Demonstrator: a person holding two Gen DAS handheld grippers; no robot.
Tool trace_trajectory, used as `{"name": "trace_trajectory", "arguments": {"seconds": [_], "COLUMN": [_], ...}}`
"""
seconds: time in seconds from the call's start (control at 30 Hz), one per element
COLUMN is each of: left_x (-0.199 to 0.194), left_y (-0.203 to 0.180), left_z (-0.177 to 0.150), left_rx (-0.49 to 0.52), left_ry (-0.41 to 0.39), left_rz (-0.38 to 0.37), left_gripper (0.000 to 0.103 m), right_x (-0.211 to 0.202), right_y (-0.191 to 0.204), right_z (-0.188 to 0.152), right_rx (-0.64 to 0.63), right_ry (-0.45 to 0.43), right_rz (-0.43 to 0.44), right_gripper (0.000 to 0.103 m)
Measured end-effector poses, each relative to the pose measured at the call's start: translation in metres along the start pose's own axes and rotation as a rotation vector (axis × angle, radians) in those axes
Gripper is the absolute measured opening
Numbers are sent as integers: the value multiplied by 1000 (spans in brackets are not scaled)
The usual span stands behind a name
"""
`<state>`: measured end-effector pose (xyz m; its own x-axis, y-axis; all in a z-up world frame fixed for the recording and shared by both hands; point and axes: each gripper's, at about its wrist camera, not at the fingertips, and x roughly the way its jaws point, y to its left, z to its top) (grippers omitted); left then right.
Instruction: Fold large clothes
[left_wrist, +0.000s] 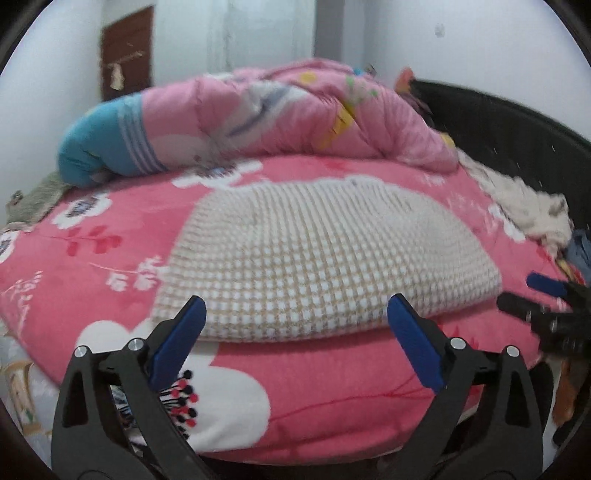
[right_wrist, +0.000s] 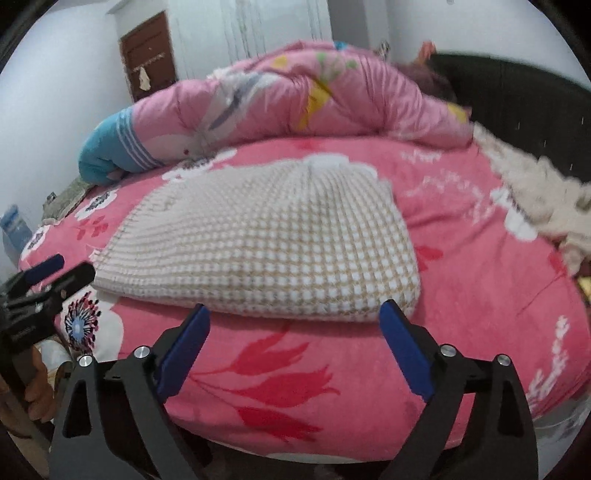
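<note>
A beige-and-white checked knit garment lies folded in a thick flat rectangle on the pink floral bed cover; it also shows in the right wrist view. My left gripper is open and empty, just short of the garment's near edge. My right gripper is open and empty, also at the near edge. Each gripper shows at the side of the other's view: the right one and the left one.
A rolled pink and blue quilt lies across the far side of the bed. A black headboard curves along the right, with a pile of white cloth beside it. A brown door stands in the far wall.
</note>
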<state>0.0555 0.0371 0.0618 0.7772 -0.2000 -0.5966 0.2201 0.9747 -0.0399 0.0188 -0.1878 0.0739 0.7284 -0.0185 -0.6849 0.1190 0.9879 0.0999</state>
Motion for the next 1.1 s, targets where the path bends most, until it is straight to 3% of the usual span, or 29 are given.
{"name": "trace_trajectory", "arguments": {"seconds": [0.23,0.43,0.7,1.1], "left_x": [-25,-26,-14,-15], "left_y": [-4,-10,-11,-5], "left_z": [11,11,5,3], "left_rx": [-15,-36,-63,-84], "left_ry": [-32,-2,81,86], "left_rz": [139,219,207,212], "left_gripper": [95,95,95,95], "right_x": [-27,-36,-30,-25], "right_y": [23,25,34,34], "right_z": [-1,-1,-3,-3], "right_rx": [-65,-39,-59,-52], "right_ry": [-94,-120,-77,-51], "right_rz": [-111,-113,-110,-110], "right_gripper": [97,97,97,97]}}
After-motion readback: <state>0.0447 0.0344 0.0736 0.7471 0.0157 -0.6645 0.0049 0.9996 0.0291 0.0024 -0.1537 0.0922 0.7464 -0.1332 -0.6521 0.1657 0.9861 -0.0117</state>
